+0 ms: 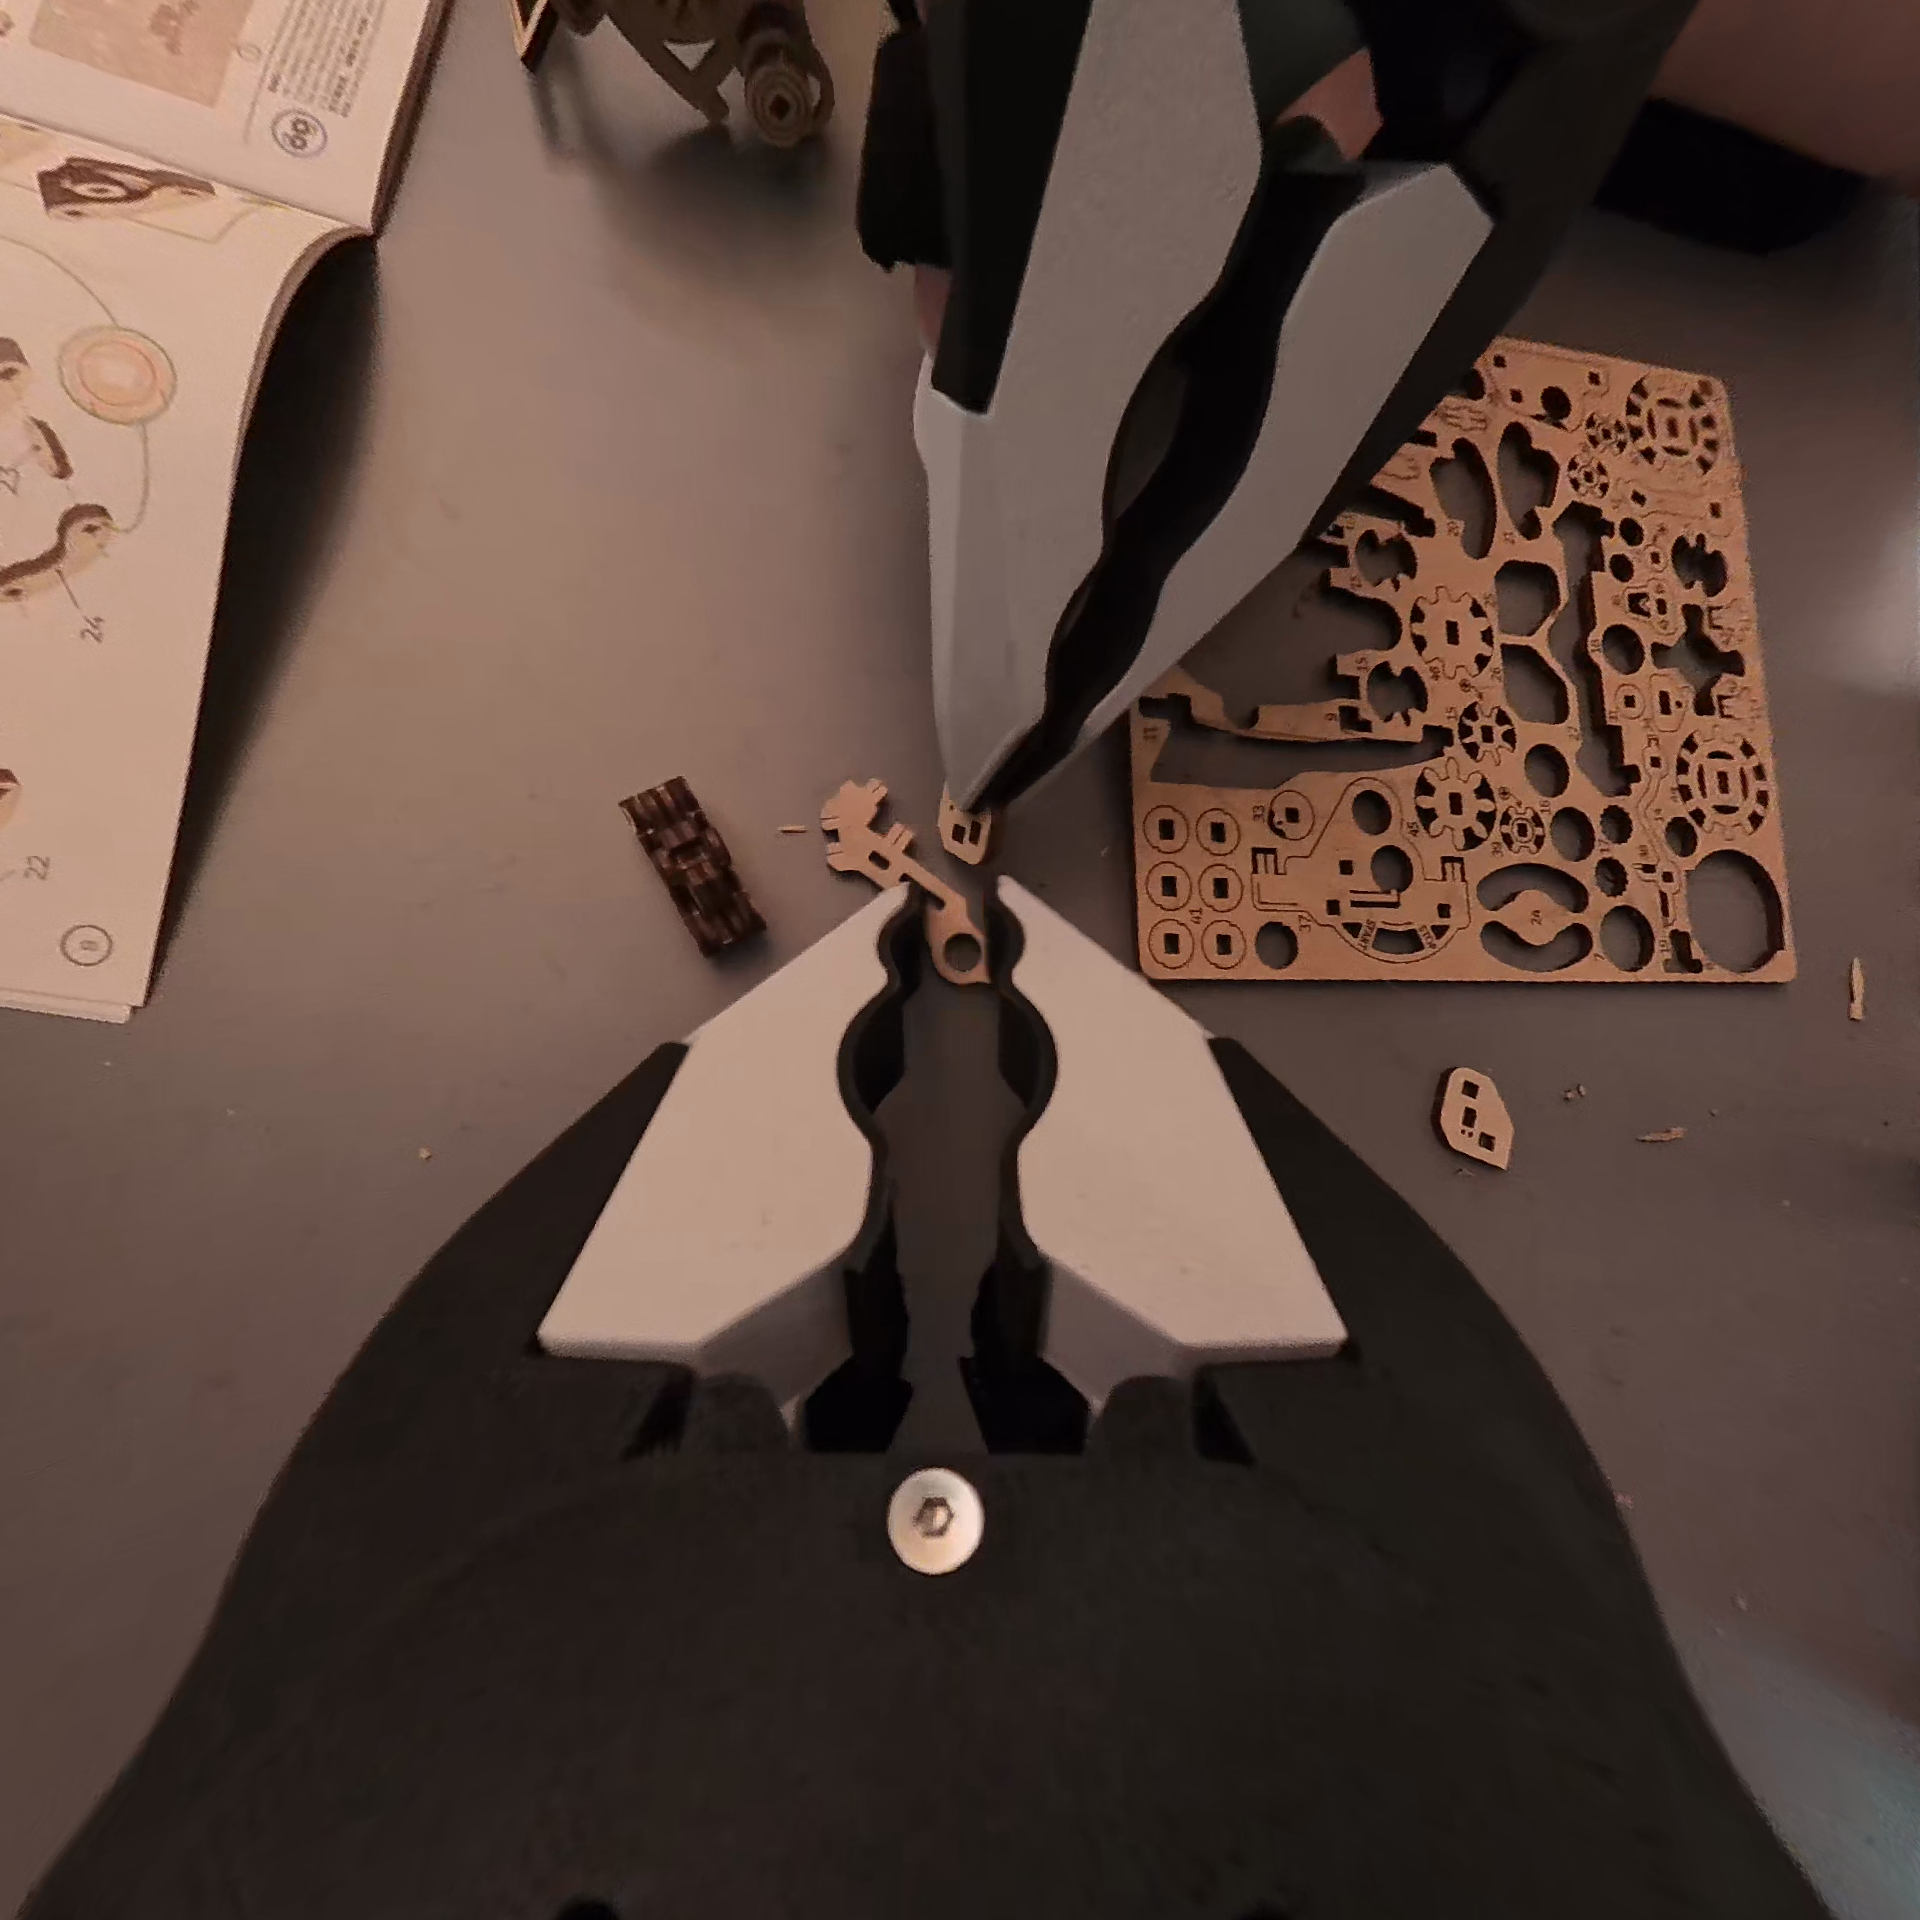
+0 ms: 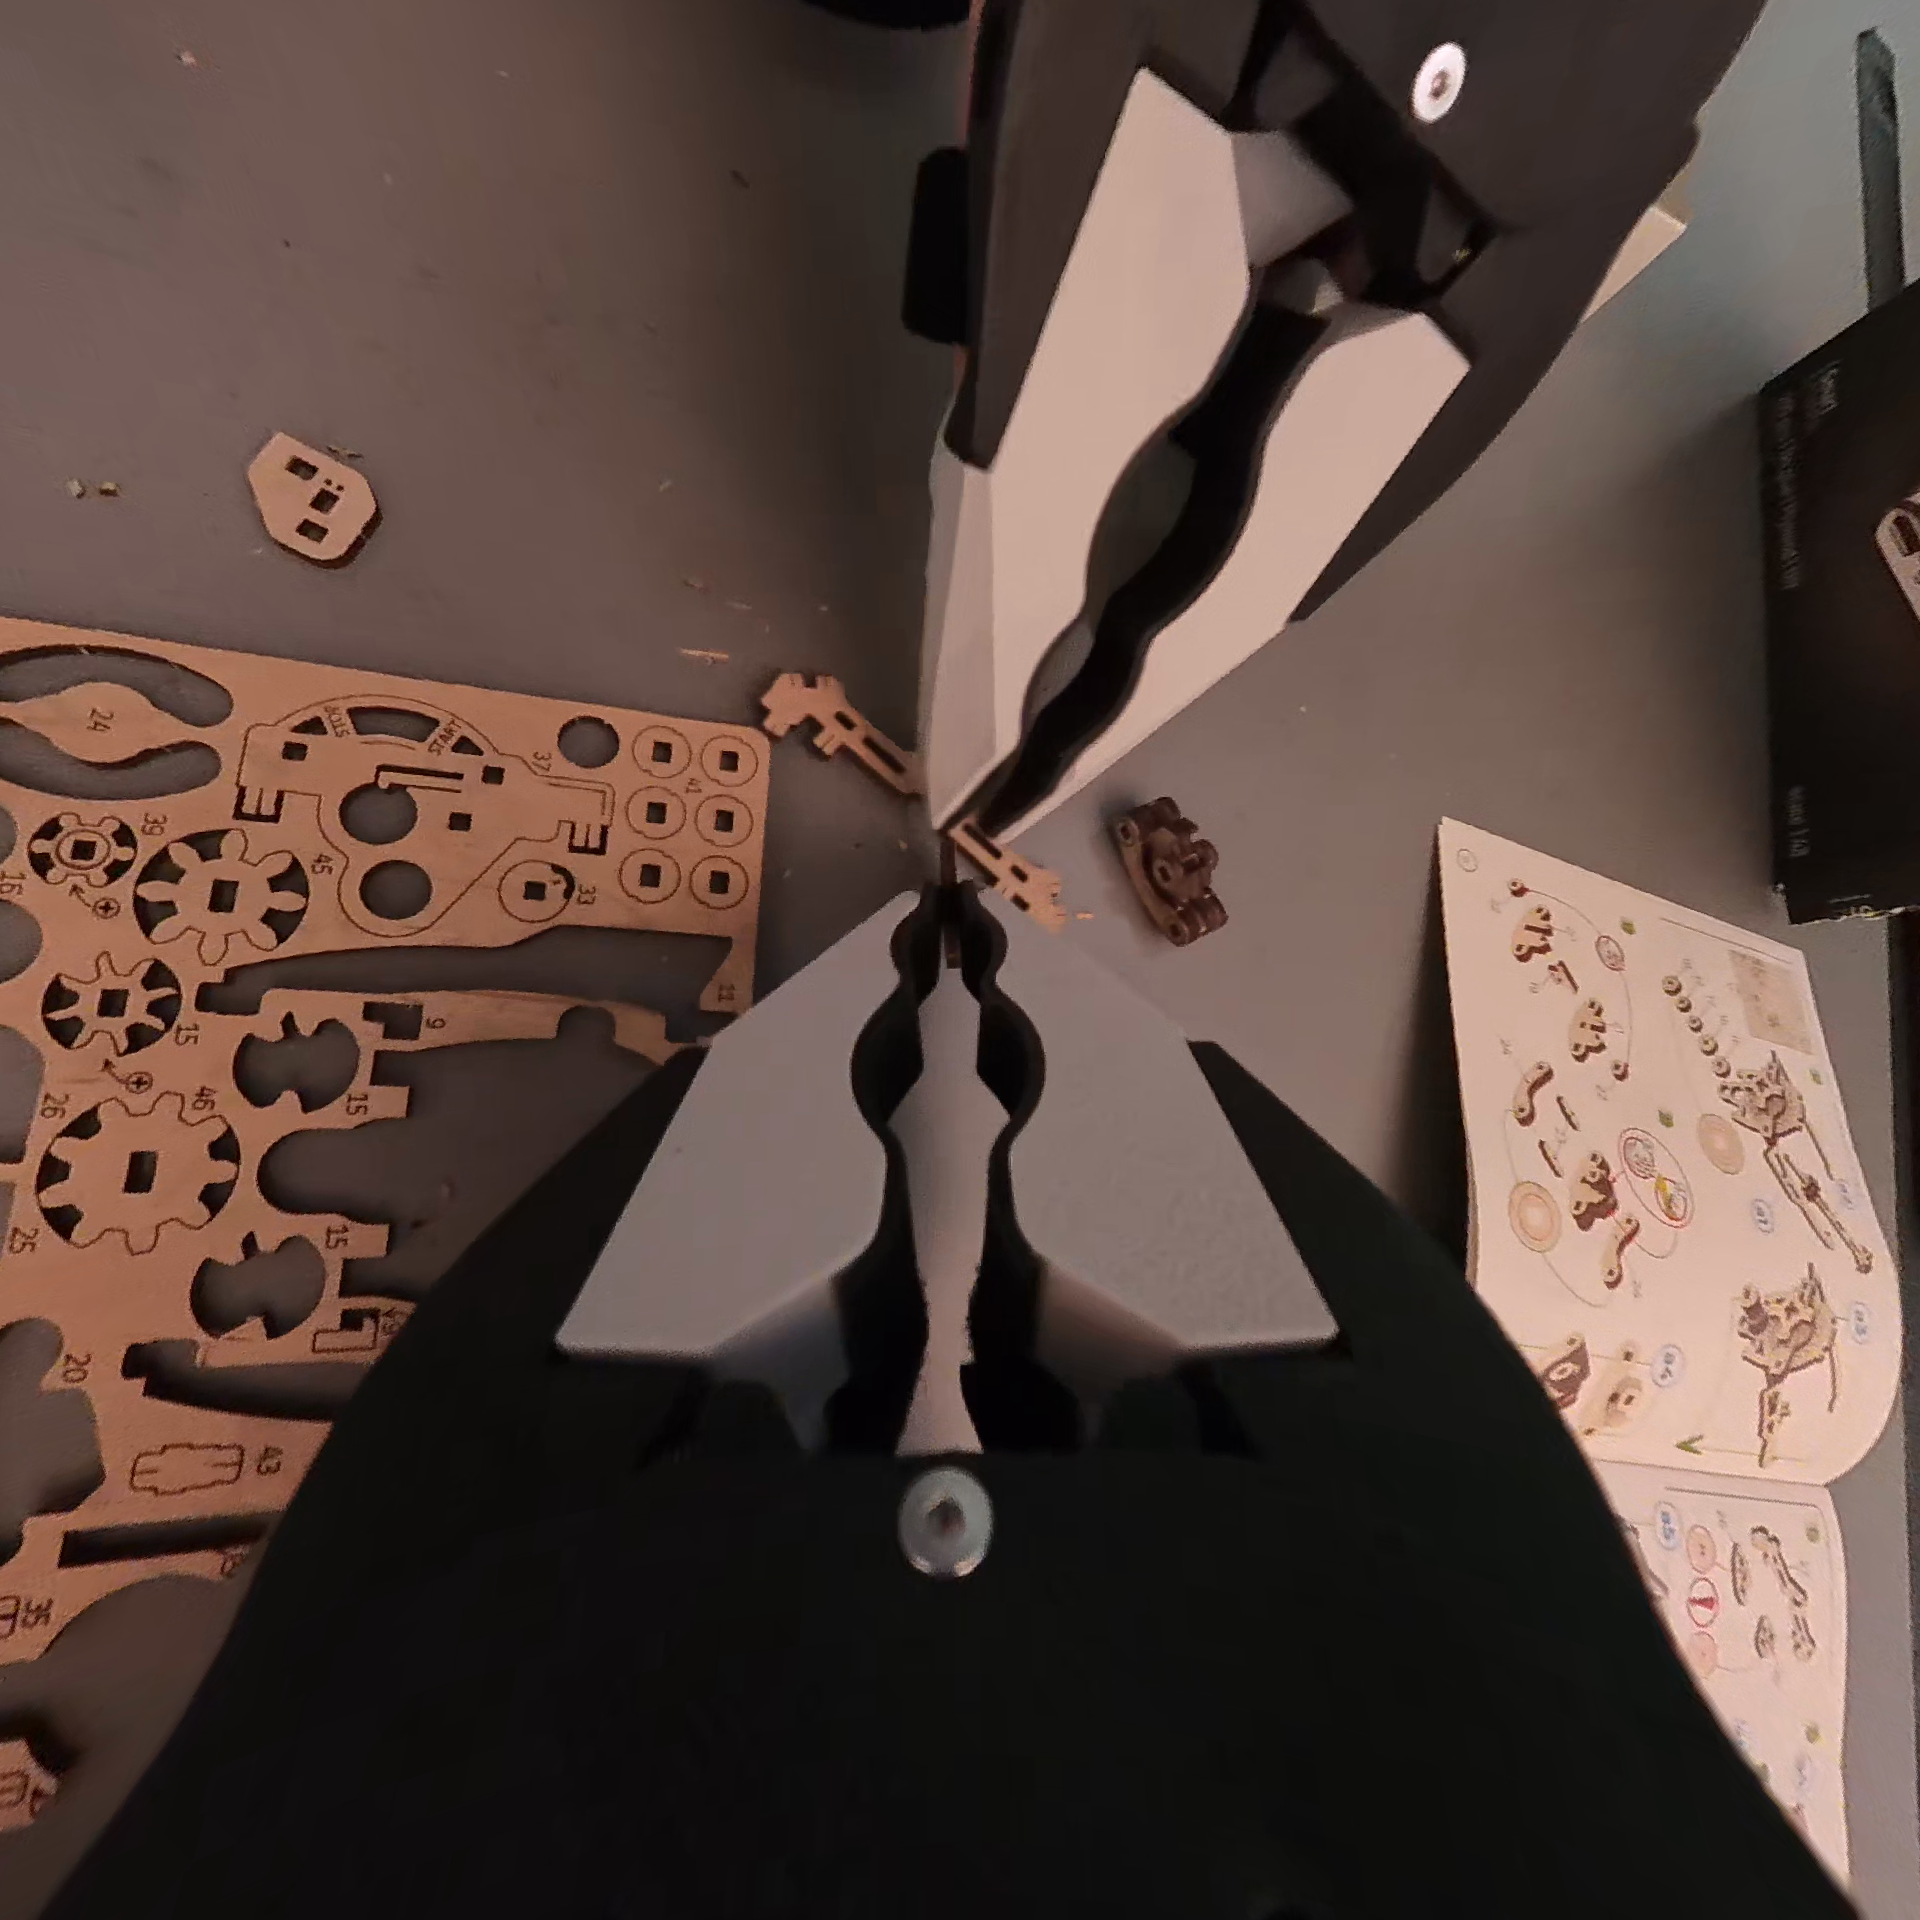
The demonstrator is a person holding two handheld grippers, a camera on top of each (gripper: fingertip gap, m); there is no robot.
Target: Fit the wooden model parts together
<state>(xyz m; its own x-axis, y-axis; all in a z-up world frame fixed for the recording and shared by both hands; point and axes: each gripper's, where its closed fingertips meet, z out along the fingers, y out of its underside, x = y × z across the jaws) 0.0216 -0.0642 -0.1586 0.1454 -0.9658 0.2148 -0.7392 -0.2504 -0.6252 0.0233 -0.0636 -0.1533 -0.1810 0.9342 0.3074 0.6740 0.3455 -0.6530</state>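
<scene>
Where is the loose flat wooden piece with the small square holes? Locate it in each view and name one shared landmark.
Left wrist view: the loose wooden piece lies right of centre, below the cut-out sheet.
Right wrist view: it lies upper left, above the same sheet.
Shared landmark: the cut-out sheet.

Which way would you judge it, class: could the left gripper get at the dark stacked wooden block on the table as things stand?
Probably not yet. The table around the dark stacked block is bare, but the left gripper is shut on the long slotted strip, so it would have to let go first.
</scene>
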